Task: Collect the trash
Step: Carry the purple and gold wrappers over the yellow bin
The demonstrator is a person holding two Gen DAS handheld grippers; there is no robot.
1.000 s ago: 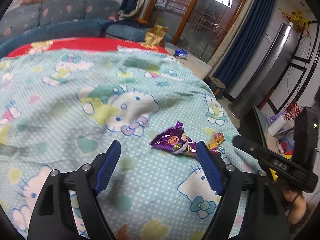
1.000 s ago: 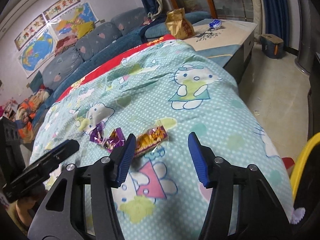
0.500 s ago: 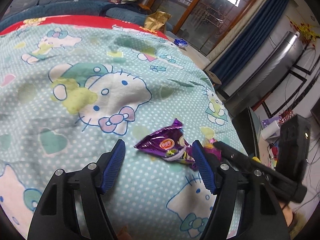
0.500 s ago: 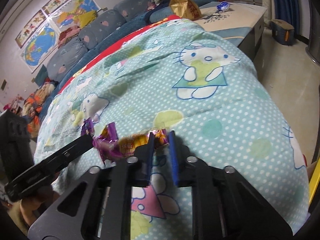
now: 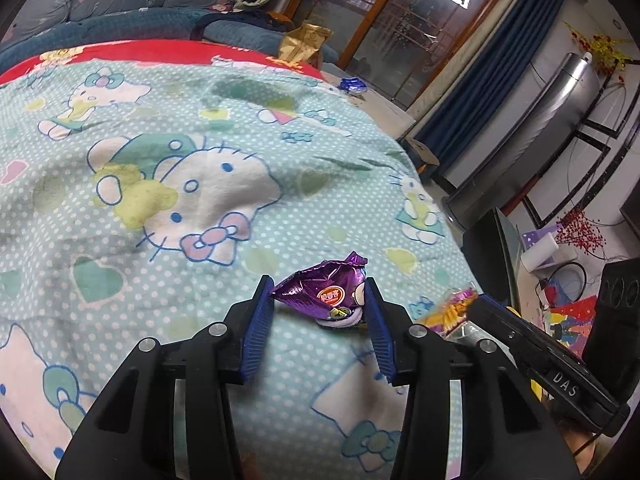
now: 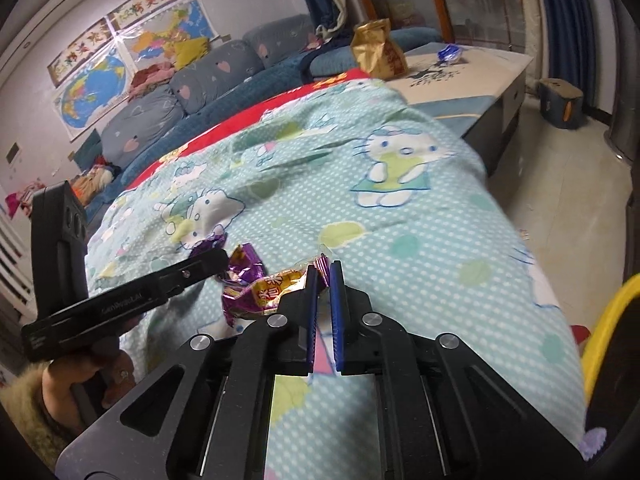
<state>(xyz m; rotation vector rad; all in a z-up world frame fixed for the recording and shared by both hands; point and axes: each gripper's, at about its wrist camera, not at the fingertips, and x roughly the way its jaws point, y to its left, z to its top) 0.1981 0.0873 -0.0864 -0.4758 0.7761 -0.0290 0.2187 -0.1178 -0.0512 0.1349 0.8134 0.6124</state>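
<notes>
A crumpled purple wrapper (image 5: 324, 292) lies on the Hello Kitty blanket (image 5: 180, 152). My left gripper (image 5: 318, 284) has it between the blue pads, which touch both of its ends and squeeze it narrower as the jaws are closing. My right gripper (image 6: 324, 270) is shut on the end of an orange-and-yellow wrapper (image 6: 272, 292), which sticks out to the left of the pads. In the left wrist view that orange wrapper (image 5: 452, 312) hangs blurred at the right gripper (image 5: 478, 300) tip, just right of my left jaw. The purple wrapper (image 6: 244, 264) shows beside a left finger (image 6: 192, 272).
A gold paper bag (image 5: 304, 44) stands past the blanket's far edge, a blue wrapper (image 5: 352, 85) on the low table beside it. A grey sofa (image 6: 208, 76) runs along the wall. The floor (image 6: 568, 168) drops off right of the bed; a yellow rim (image 6: 608, 320) is at the right edge.
My left gripper came forward around the purple wrapper and narrowed its jaws onto it. My right gripper shut on the orange wrapper and drew it away from the purple one.
</notes>
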